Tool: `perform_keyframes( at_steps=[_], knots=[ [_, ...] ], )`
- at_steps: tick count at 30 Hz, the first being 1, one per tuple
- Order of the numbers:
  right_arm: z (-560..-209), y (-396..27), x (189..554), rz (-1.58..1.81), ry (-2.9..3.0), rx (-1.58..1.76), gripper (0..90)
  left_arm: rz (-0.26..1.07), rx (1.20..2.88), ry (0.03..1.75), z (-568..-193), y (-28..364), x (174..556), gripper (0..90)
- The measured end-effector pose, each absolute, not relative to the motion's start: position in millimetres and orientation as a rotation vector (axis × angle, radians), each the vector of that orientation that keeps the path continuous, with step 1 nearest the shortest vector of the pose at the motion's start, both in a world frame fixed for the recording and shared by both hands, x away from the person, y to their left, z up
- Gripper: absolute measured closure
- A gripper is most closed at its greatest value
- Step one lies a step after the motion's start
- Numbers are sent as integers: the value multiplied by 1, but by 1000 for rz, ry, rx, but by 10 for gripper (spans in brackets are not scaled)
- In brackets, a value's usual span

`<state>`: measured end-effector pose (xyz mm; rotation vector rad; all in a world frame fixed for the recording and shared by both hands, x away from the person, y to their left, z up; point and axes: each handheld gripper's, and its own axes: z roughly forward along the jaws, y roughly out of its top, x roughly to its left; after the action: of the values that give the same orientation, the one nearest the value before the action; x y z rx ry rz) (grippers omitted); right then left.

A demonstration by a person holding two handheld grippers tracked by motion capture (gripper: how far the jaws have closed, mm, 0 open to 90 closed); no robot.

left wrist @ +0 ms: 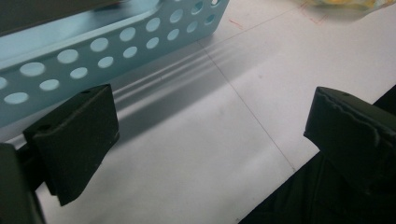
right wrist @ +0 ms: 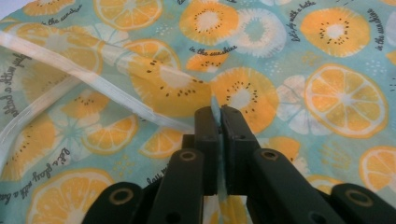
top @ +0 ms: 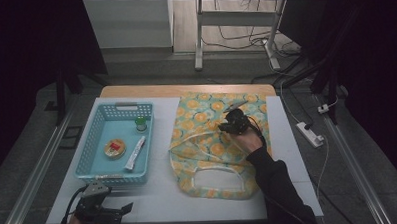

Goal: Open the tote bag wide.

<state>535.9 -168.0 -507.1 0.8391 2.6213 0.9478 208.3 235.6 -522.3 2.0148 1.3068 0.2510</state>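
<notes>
At a white counter (top: pixel 159 193), a person works a citrus-print fabric bag (top: pixel 207 141) with two hand-held tools. The right tool (top: pixel 235 121) sits over the bag's upper half, its jaws all but together with a thin fold of the printed cloth (right wrist: pixel 219 105) pinched between the pads, seen edge-on in the right gripper view. The bag lies flat at the counter's middle, its long axis running away from the person, the white-trimmed handle opening (top: pixel 215 179) at the near end and a pale strap (right wrist: pixel 51 91) crossing the cloth to the left of the grip. The left tool (top: pixel 121 211) rests low at the near left edge, jaws wide apart and holding nothing, just beside the blue perforated basket (top: pixel 88 151), which holds a few small items. The bag lies to the right of that idle tool and well apart from it; the right hand, already on the fabric, is plainly the nearer, so any lift or opening would likely start from its pinch.
</notes>
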Motion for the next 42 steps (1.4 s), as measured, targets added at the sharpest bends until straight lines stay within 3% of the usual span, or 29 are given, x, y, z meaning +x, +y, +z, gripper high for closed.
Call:
perform_keyframes(
  at_steps=[10, 15, 19, 20, 24, 32, 42],
  knots=[
    [-482, -173, 523, 1034, 2553, 841, 513, 252, 2013, 1307, -522, 235, 208, 32],
    [-469, -176, 512, 1109, 2551, 844, 423, 253, 2013, 1305, -522, 235, 208, 32],
    [-463, -175, 500, 1137, 2544, 831, 287, 254, 2014, 1305, -522, 235, 208, 32],
    [-460, -174, 495, 1149, 2552, 831, 211, 253, 2014, 1306, -522, 235, 208, 32],
    [-458, -173, 487, 1166, 2549, 826, 113, 252, 2013, 1306, -522, 235, 208, 32],
    [-465, -166, 462, 1127, 2674, 723, 2, 255, 2015, 1305, -522, 235, 208, 32],
    [-498, -160, 451, 957, 2758, 681, 0, 254, 2015, 1301, -522, 235, 208, 32]
  ],
)
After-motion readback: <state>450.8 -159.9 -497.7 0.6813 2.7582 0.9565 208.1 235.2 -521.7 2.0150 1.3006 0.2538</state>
